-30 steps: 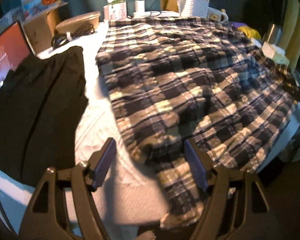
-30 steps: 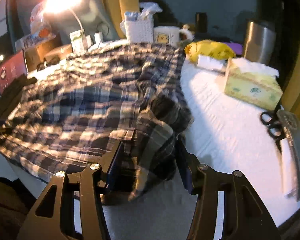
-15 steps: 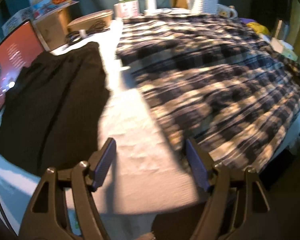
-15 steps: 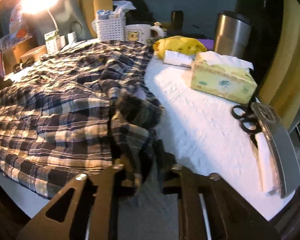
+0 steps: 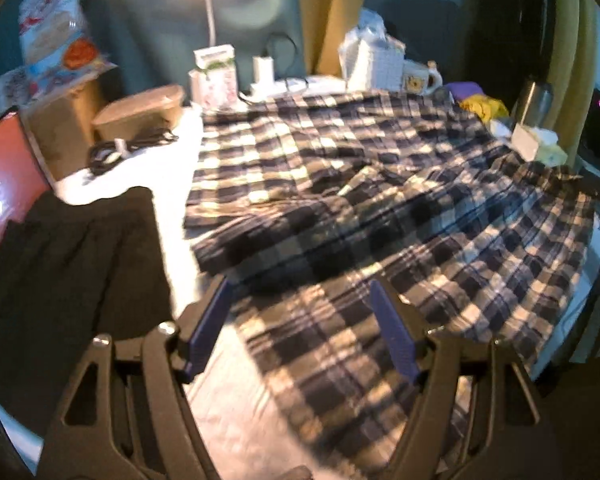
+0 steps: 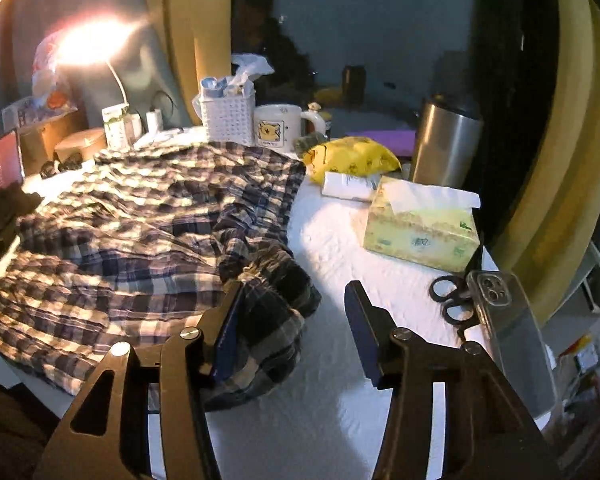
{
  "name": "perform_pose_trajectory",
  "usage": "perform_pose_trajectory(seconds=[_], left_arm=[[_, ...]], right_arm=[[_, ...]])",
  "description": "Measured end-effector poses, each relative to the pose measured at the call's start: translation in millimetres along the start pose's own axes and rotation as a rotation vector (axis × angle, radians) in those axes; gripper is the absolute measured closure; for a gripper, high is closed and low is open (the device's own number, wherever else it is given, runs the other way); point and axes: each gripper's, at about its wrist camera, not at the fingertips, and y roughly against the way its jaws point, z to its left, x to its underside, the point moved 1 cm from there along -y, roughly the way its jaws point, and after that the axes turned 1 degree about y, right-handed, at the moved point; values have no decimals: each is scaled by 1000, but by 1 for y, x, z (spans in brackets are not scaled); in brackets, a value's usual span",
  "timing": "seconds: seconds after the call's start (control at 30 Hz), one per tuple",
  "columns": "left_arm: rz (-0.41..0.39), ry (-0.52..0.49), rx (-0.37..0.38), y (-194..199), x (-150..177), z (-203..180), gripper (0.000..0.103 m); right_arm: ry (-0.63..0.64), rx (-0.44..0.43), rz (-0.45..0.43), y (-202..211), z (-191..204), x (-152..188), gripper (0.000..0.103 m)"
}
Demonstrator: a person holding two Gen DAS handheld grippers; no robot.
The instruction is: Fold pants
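White basket (image 6: pixel 228 118) on table (image 6: pixel 340 240) holds packets; pants (image 6: pixel 140 240) alongside.

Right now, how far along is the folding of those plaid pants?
The plaid pants lie spread on the white table, one layer already folded over. Nothing is in hand: the right gripper has just been opening, empty, beside the bunched waistband; the left gripper hovers open. Further folds remain.

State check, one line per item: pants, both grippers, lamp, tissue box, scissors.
plaid pants: spread flat, one end bunched
left gripper: open, over the pants, nothing gripped
right gripper: open, jaws just opened, bunched cloth by left finger
lamp: on
tissue box: open, tissue sticking out
scissors: closed, lying flat
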Motion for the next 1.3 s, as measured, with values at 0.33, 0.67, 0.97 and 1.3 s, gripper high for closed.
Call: perform_pose_trajectory(seconds=[0.33, 0.67, 0.97, 1.3], left_arm=[[72, 28, -58, -20, 33, 18, 30], [2, 46, -37, 7, 18, 40, 30], [-50, 117, 20, -33, -57, 71, 30], [60, 199, 73, -99, -64, 92, 30]], right_arm=[[-9, 77, 94, -1, -16, 20, 48], [23, -32, 116, 16, -20, 37, 44], [25, -130, -42, 40, -5, -8, 37], [189, -60, -25, -80, 6, -107, 37]])
